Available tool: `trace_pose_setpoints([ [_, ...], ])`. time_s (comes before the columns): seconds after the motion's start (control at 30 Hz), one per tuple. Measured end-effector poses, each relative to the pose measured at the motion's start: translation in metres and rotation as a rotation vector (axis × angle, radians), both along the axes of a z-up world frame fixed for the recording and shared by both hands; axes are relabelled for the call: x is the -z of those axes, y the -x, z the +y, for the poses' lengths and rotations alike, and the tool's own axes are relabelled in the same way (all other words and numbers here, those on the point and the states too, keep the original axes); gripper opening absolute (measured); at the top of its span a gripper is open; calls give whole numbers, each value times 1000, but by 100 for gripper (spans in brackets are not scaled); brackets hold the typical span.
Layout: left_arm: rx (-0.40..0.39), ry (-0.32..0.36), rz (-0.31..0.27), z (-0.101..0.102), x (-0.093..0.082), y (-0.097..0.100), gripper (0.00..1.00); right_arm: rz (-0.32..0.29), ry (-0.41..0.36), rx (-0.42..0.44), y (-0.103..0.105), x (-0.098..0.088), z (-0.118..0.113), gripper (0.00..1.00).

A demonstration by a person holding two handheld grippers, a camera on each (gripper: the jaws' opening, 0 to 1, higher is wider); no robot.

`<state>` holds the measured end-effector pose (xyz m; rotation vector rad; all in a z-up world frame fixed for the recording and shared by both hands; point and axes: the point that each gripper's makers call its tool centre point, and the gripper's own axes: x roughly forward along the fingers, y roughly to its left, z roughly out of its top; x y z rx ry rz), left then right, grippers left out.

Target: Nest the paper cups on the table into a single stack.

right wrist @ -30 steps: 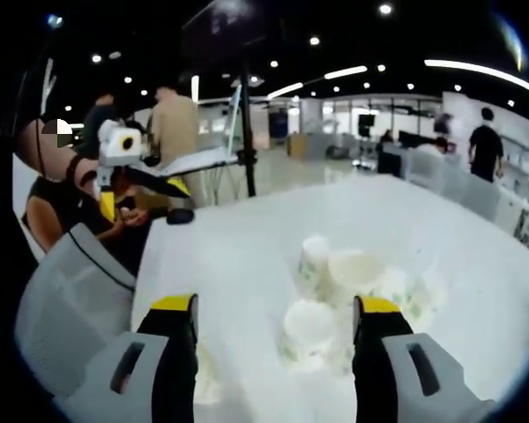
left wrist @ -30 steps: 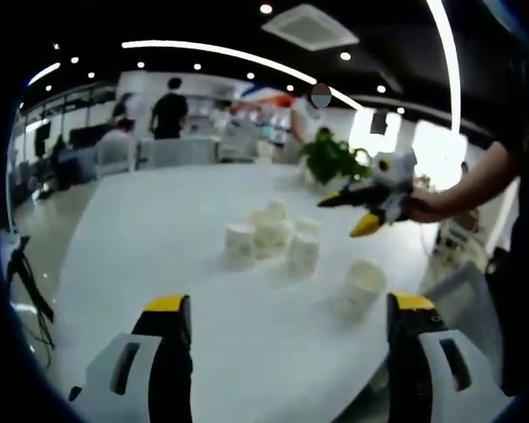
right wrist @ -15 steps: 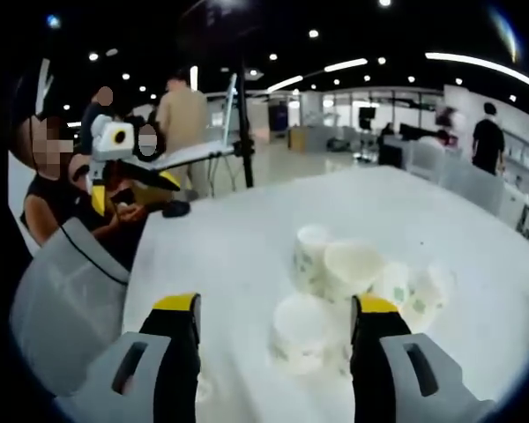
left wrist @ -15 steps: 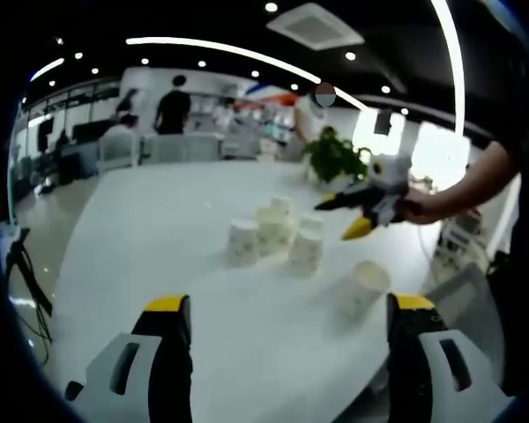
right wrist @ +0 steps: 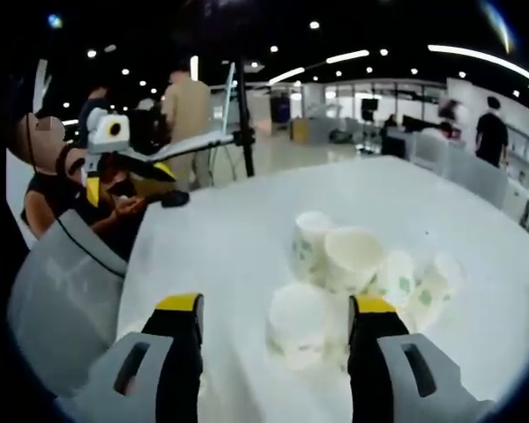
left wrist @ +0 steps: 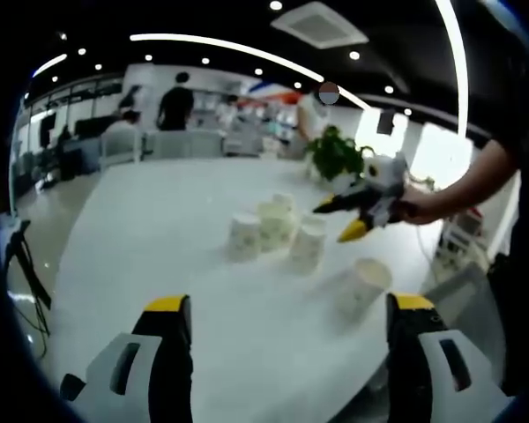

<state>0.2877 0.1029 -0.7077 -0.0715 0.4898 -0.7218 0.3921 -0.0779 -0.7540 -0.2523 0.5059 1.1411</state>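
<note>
Five paper cups stand or lie on one white table. One potted plant sits at its far edge. Two grippers are in view.

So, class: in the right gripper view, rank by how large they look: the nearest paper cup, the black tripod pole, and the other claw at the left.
1. Black tripod pole, tallest.
2. Nearest paper cup, though nearness to the camera enlarges it.
3. Other claw, about cup-sized; these two are too close to rank firmly.
</note>
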Motion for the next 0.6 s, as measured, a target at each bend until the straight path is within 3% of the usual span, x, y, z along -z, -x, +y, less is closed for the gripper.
trace_pose_setpoints([
  [0.6, -4, -4, 2, 3, 0, -3, 90, 18, 31, -35, -7, 18, 6, 59],
])
